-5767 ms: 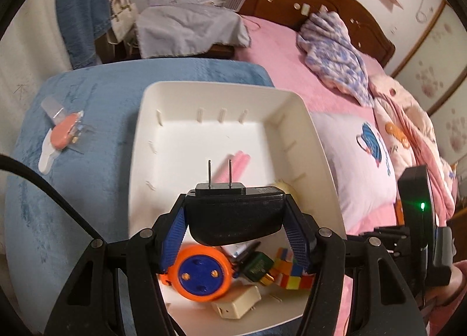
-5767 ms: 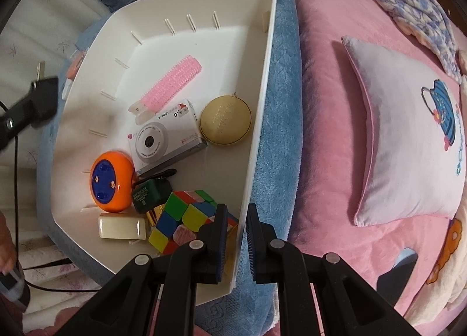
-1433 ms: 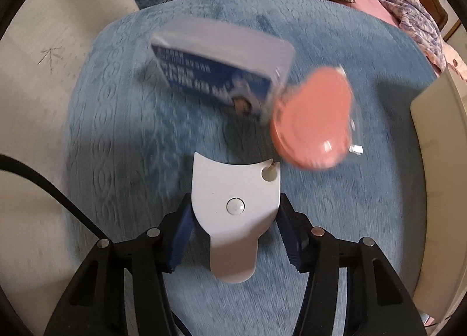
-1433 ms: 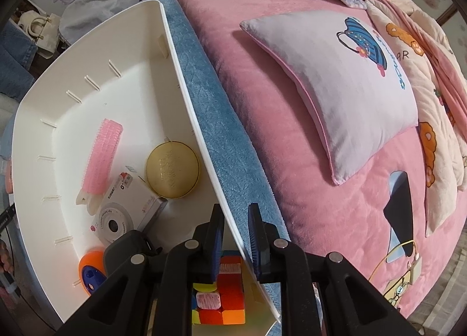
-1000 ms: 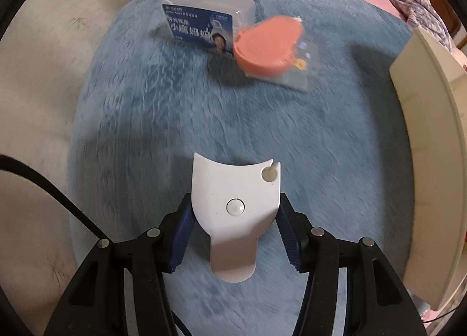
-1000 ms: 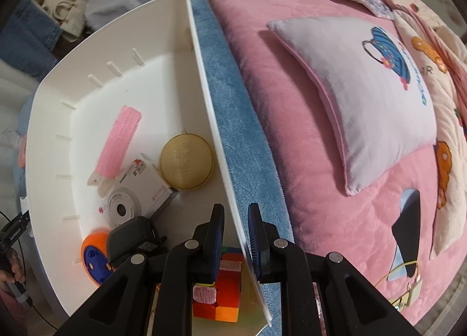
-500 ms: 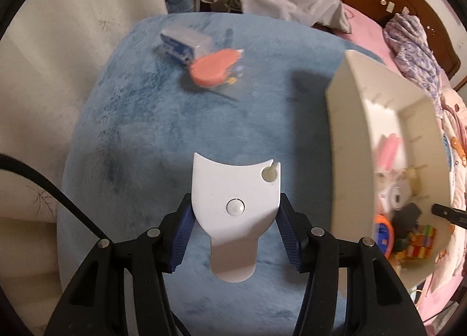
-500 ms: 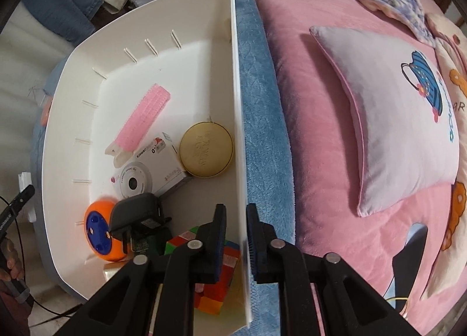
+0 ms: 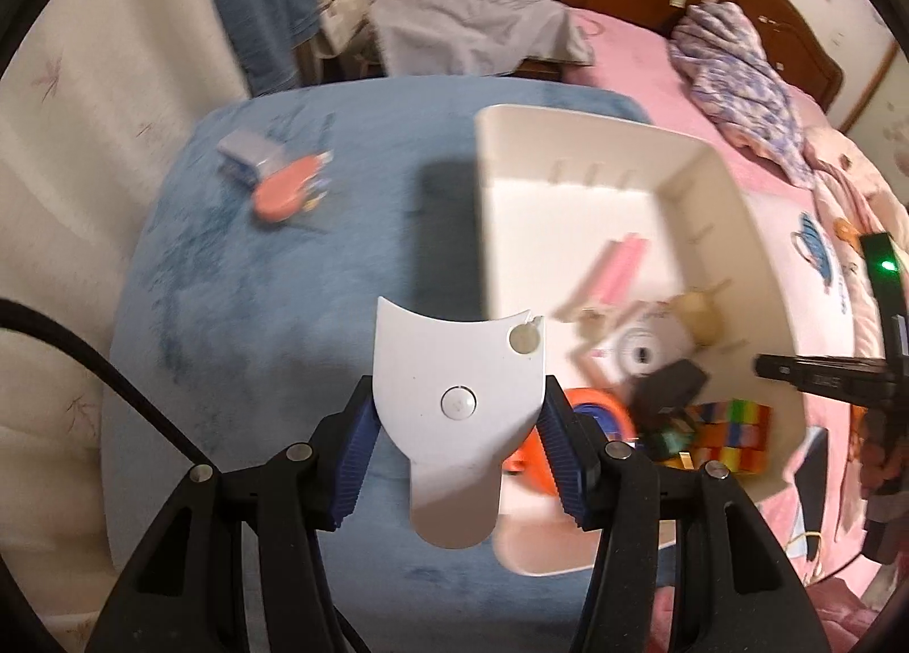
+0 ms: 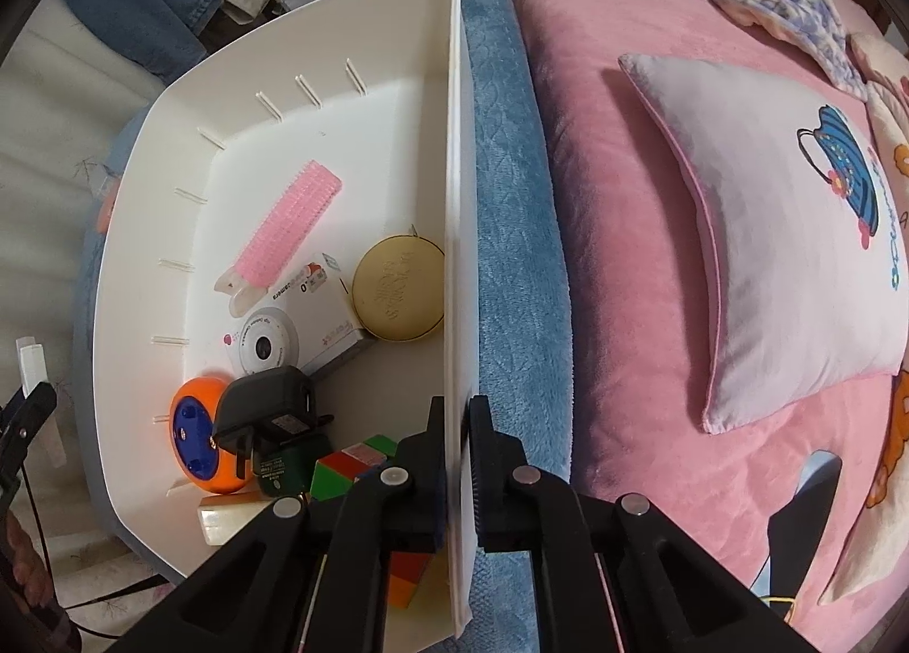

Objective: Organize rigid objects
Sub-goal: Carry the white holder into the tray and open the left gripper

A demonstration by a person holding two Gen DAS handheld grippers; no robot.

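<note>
The left gripper (image 9: pixel 457 446) pinches a flat white plastic piece (image 9: pixel 457 403) between its blue pads. It hangs over the blue blanket (image 9: pixel 238 323), right by the near corner of the white bin (image 9: pixel 574 136).

The right gripper (image 10: pixel 453 460) is pressed tight on the thin side wall of the white bin (image 10: pixel 454 199), one finger inside and one outside.

Inside the bin lie a pink hair roller (image 10: pixel 287 221), a round gold tin (image 10: pixel 397 292) and a white camera box (image 10: pixel 295 321). The box has small writing that seems to say "camera"; the rest is too small to read. There is also a black plug (image 10: pixel 264 406) resting on an orange and blue round thing (image 10: pixel 196 434), a green box (image 10: pixel 284 468) with tiny writing I cannot read, a color cube (image 10: pixel 355 463) and a cream block (image 10: pixel 227 519).

On the blue blanket, well apart from the bin, sit a round pink thing (image 9: pixel 287 190) and a small clear box (image 9: pixel 247 153). They are blurry, so no words can be read.

A pillow (image 10: pixel 778 255) with a blue teapot picture lies on the pink bed (image 10: pixel 613 5).
</note>
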